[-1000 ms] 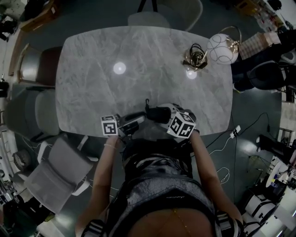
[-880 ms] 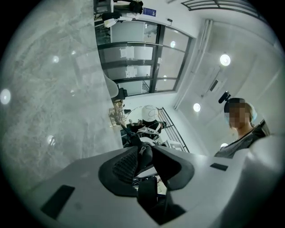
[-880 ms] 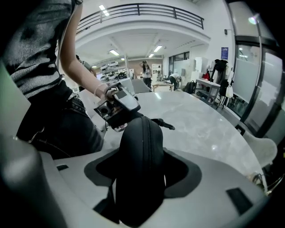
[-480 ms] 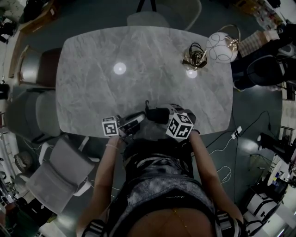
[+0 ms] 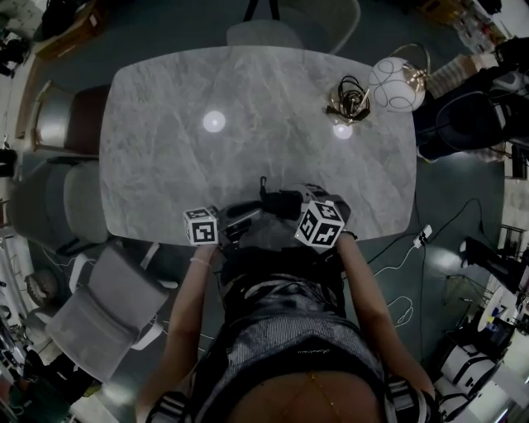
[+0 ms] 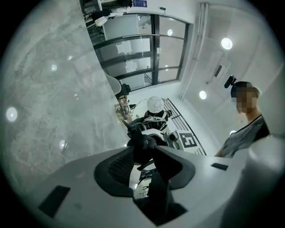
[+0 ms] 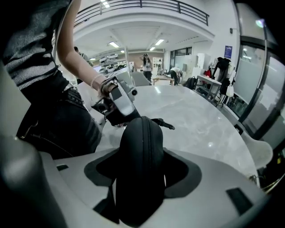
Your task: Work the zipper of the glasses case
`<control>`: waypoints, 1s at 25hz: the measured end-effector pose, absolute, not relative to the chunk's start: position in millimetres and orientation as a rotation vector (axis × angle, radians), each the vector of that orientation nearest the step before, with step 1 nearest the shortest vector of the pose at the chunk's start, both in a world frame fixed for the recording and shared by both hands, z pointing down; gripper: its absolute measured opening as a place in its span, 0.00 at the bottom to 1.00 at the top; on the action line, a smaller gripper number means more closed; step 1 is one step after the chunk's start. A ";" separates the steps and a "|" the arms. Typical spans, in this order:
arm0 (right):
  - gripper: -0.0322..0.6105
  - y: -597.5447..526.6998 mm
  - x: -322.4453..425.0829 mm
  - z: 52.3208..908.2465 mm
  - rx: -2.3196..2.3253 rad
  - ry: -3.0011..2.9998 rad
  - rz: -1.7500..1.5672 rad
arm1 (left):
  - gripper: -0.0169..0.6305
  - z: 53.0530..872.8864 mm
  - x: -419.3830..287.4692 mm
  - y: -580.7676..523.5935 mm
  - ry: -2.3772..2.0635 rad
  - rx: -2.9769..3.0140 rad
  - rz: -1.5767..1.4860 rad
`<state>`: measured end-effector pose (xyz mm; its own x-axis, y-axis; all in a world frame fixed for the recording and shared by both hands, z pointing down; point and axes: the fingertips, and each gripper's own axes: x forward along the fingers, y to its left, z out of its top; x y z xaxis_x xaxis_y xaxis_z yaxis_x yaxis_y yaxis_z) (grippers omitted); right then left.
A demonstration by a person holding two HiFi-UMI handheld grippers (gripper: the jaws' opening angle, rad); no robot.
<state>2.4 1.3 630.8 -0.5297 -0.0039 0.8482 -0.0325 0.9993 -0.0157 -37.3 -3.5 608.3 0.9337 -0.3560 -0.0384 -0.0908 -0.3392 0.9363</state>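
The black glasses case (image 7: 141, 133) stands on edge with its zipper seam facing up, and my right gripper (image 7: 142, 167) is shut on it. In the head view the case (image 5: 281, 201) sits over the table's near edge. My left gripper (image 6: 142, 165) points at the case's end (image 6: 141, 146). Its jaws are opening. A thin dark zipper pull crosses the gap between them, and light shows on either side of it. The case's wrist cord (image 7: 162, 124) trails onto the table. The left gripper (image 5: 240, 220) lies just left of the case.
The grey marble table (image 5: 248, 107) stretches away from me. A globe lamp with cables (image 5: 388, 87) stands at its far right. Chairs (image 5: 107, 289) flank the left side and another (image 5: 293, 25) is at the far end. My torso is close behind both grippers.
The two grippers have drawn slightly closer together, the left cube shifting right and the right cube shifting left. The case stays in the right gripper.
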 end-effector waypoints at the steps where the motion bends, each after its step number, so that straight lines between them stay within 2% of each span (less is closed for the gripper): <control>1: 0.54 1.1 3.0 632.4 0.027 -2.116 0.024 | 0.22 611.3 -37.0 -4.3 -0.341 1.913 -0.270; 2: 0.54 1.0 3.5 634.3 0.027 -2.103 0.014 | 0.21 614.5 -36.9 -4.7 -0.357 1.920 -0.253; 5: 0.54 1.4 5.6 641.1 0.023 -2.062 -0.012 | 0.08 617.9 -36.8 -3.9 -0.369 1.926 -0.219; 17: 0.54 4.2 11.4 691.4 -0.018 -1.919 -0.113 | 0.07 666.0 -36.3 2.8 -0.500 1.826 -0.010; 25: 0.54 7.3 7.3 700.4 -0.036 -1.878 -0.151 | 0.06 664.5 -38.0 6.4 -0.484 1.869 0.073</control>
<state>7.3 7.3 700.4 -0.3077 -0.0513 0.9501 0.1011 0.9911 0.0863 -38.0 6.4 664.5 0.9131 -0.2925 0.2840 -0.3635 -0.2683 0.8921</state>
